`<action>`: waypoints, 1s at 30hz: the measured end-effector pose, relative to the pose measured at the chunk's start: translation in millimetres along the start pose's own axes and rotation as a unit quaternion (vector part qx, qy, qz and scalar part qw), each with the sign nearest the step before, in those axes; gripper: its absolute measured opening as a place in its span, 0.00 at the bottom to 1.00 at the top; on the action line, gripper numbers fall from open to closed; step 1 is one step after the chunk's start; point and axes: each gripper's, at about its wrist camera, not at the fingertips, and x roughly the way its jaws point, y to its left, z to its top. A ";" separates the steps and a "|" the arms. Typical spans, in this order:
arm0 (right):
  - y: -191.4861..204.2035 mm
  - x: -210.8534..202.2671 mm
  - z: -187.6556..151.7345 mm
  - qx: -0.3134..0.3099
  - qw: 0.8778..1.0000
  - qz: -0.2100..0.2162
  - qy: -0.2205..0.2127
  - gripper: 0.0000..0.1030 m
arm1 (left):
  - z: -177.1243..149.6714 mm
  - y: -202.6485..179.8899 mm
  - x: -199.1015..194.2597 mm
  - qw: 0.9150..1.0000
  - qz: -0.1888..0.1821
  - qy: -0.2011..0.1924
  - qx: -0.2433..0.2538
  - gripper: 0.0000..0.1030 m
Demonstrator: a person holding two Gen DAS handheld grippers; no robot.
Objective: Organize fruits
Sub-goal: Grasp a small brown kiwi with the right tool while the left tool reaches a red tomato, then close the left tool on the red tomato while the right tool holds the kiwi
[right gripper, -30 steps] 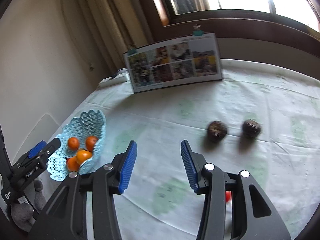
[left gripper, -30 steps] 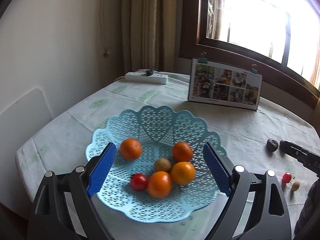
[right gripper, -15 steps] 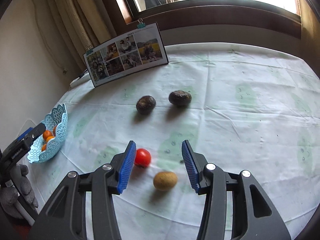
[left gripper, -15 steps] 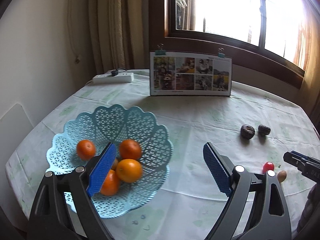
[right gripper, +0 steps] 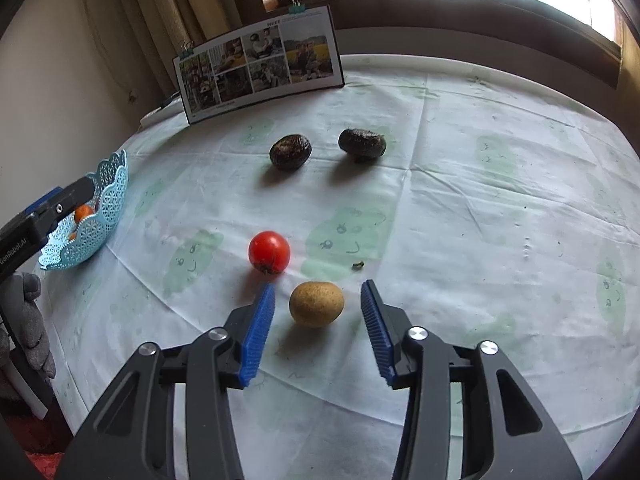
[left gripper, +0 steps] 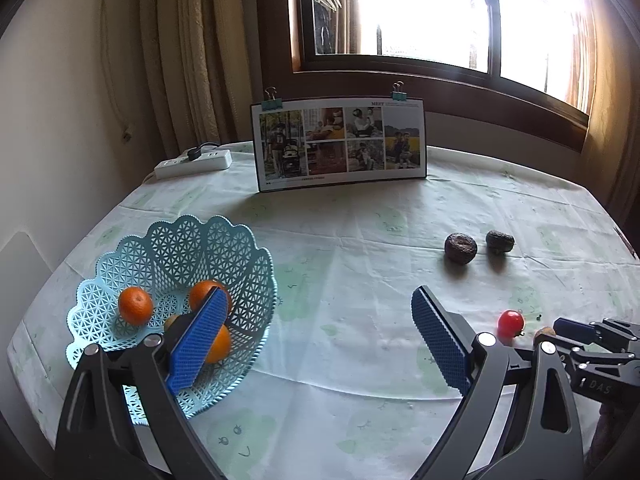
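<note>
Daylight from the window falls across a round table [right gripper: 480,200] under a pale, creased cloth printed with faint green faces. Close to me, the right gripper [right gripper: 318,322] hangs low with its blue ribbed fingers [right gripper: 258,336] spread wide, and a small tan fruit [right gripper: 317,304] lies on the cloth right between them, touching neither. Just beyond its left finger sits a shiny red tomato [right gripper: 269,252]; further back, two dark wrinkled fruits [right gripper: 290,151] lie side by side, near a photo card [right gripper: 260,62] propped up with clips.

Over on the left, the other gripper [left gripper: 316,340] is open wide too and holds nothing. A light blue plastic basket [left gripper: 180,248] with lacy scalloped walls lies behind its left finger, holding several oranges [left gripper: 135,305].

Half a second ago the tan fruit lay nearer the right gripper's fingertips; now it is deeper between them. The left gripper has swung further right, so the basket has slid toward the edge of its view.
</note>
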 end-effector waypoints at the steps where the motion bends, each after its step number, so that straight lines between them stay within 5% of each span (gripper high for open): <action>1: 0.0 2.5 -1.1 0.000 1.000 0.000 0.004 0.40 | -0.3 -1.7 0.2 1.000 -0.001 0.001 0.000 0.92; 7: -0.2 3.5 -1.1 -0.004 1.000 0.001 0.004 0.28 | -3.8 -15.4 3.5 1.000 -0.011 0.007 0.008 0.92; 16: -15.2 -11.6 5.9 0.023 0.999 -0.005 -0.028 0.28 | -6.5 -42.4 11.3 0.999 -0.039 0.021 0.028 0.92; 30: -56.2 -25.4 9.0 0.091 0.994 -0.014 -0.063 0.28 | -16.9 -107.8 37.4 0.985 -0.148 0.069 0.059 0.88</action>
